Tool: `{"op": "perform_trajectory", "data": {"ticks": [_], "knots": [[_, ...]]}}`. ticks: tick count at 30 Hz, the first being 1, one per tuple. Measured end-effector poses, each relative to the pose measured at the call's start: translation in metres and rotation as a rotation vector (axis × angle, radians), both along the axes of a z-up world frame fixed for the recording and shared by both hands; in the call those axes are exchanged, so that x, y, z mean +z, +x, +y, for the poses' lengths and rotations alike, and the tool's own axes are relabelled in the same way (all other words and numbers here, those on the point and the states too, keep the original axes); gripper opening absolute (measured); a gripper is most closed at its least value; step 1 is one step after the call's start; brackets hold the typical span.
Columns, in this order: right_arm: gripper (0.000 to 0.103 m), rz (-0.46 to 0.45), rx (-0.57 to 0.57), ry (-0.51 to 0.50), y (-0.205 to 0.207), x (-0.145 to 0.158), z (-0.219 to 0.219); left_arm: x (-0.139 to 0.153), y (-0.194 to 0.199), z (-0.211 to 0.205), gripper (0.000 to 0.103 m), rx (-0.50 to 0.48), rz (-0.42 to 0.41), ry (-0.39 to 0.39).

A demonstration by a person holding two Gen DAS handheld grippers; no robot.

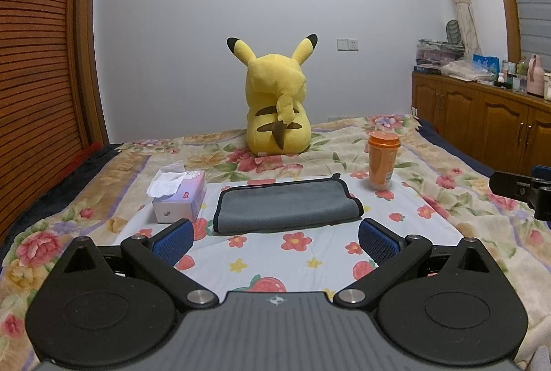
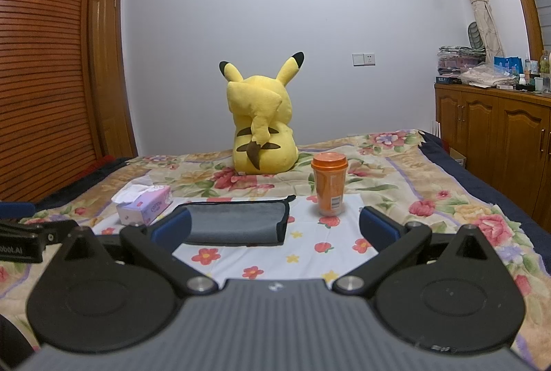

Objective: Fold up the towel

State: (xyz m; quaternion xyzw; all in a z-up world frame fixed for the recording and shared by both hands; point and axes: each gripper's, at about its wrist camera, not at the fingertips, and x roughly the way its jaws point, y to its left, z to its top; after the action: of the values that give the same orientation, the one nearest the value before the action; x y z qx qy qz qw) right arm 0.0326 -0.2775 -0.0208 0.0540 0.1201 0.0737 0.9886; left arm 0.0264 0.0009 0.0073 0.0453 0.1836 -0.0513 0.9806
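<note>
Towel: the grey microfibre towel with black edging lies on a strawberry-print sheet spread over the bed, at about 12 o'clock from the left gripper and near 11 o'clock from the right one.
Fold state: it shows doubled layers, with the upper layer's corner sitting slightly off at the far right, so I judge at least one fold is made; it looks compact and tidy.
Left gripper: jaws spread wide, nothing between them, held just short of the towel's near edge and not touching it.
Right gripper: also spread wide and empty, hovering near the towel's right end.
Neighbours: a tissue box sits just beside the towel at its 9 o'clock; an orange lidded cup stands near its 2 o'clock; a Pikachu plush sits well behind at 12 o'clock, back turned.
Progress: largely done, in my judgement; either one more fold remains or only a final straightening of the offset corner.
</note>
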Motion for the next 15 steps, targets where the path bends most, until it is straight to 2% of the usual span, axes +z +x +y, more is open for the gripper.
{"op": "perform_trajectory", "data": {"ticks": [15], "knots": [[0.103, 0.0, 0.0, -0.001, 0.0, 0.0001, 0.0003, -0.0006, 0.0003, 0.0002, 0.103, 0.0, 0.002, 0.0]]}}
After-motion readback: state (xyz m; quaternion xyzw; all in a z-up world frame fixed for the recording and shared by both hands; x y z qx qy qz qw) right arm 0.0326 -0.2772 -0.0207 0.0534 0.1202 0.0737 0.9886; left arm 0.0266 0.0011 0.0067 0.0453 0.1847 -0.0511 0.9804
